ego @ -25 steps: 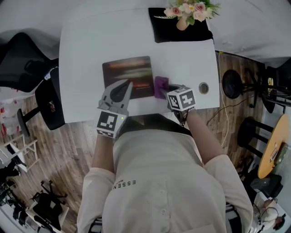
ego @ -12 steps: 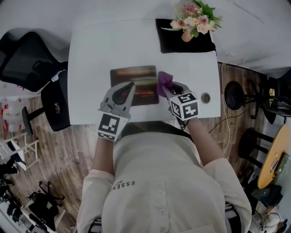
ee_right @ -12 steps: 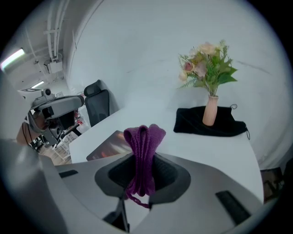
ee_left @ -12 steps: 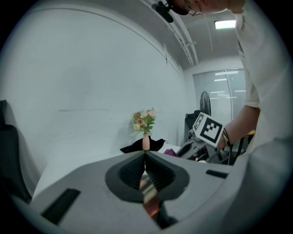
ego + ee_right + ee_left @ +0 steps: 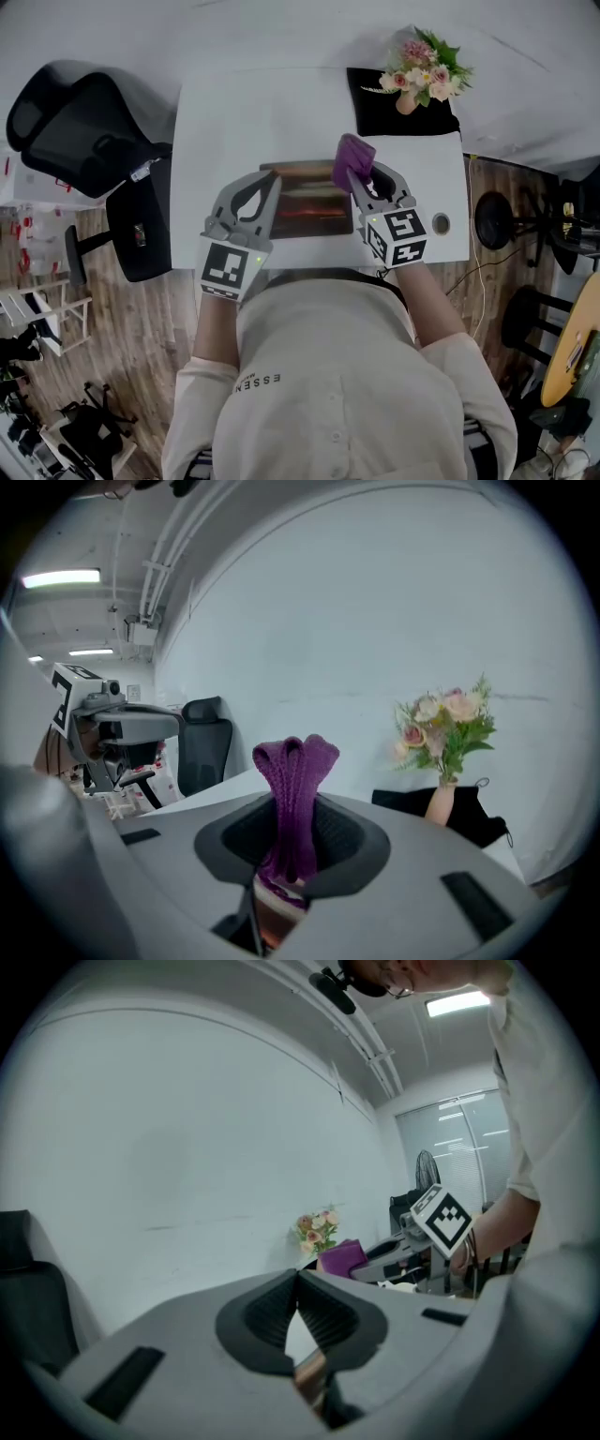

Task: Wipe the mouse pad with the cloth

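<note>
While the right gripper (image 5: 360,178) is clenching the purple cloth (image 5: 352,155), a folded tuft is sticking out past its jaw tips, likely so that soft fabric rather than plastic is meeting the surface. In the right gripper view the cloth (image 5: 294,761) is filling the gap between the pads. The tool is pointing level toward the wall, so it is probably hovering above the mouse pad (image 5: 314,202) rather than pressing on it; contact cannot be confirmed. The pad is lying just below and left of that tool's tips, with the cloth sitting over its far right corner.

The left gripper (image 5: 267,180) is hanging over the pad's left end with its jaws pinched together on nothing, perhaps waiting to steady the pad.

Beyond both tools, bare white table (image 5: 234,112) is offering room past the pad's far edge. Ahead and right of the right tool, the flower vase (image 5: 427,67) on its dark mat (image 5: 389,117) is standing near, so strokes leftward look safer. The table's near edge is running just behind both tools.
</note>
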Available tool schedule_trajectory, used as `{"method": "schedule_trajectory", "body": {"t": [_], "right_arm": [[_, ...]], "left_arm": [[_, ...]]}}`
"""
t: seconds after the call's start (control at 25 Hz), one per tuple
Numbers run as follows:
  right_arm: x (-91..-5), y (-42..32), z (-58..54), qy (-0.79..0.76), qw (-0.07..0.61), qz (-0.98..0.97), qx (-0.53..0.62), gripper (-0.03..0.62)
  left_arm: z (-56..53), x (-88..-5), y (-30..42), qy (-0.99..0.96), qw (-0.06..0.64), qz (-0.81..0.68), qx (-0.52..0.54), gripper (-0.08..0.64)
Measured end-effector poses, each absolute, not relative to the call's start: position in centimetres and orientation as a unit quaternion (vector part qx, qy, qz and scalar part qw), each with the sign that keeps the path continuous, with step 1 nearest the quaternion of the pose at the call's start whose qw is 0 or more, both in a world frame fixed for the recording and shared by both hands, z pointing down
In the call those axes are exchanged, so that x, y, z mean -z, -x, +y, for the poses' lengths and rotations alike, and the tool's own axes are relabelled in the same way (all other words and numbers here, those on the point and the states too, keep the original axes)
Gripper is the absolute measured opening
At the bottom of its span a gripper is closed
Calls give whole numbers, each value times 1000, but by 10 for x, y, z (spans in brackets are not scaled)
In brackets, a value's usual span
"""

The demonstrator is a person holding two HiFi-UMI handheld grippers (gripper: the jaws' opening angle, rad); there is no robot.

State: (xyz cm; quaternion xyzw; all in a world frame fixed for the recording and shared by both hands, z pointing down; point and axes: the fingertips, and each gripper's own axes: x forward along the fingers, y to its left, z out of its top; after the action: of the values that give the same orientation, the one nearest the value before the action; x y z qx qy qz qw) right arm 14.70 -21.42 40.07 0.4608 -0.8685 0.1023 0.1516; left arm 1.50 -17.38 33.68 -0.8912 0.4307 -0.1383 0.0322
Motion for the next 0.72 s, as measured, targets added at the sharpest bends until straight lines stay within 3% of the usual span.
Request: {"method": "schedule_trajectory", "body": {"t": [0.28, 0.72], "right_arm": [[-344, -118, -218, -477, 109, -872, 12, 100], [-315, -95, -209, -460, 72, -885, 35, 92]], "left_arm": [[-187, -319, 33, 872, 24, 471, 129, 3], [-187, -305, 56, 866, 32, 487, 111, 3]]}}
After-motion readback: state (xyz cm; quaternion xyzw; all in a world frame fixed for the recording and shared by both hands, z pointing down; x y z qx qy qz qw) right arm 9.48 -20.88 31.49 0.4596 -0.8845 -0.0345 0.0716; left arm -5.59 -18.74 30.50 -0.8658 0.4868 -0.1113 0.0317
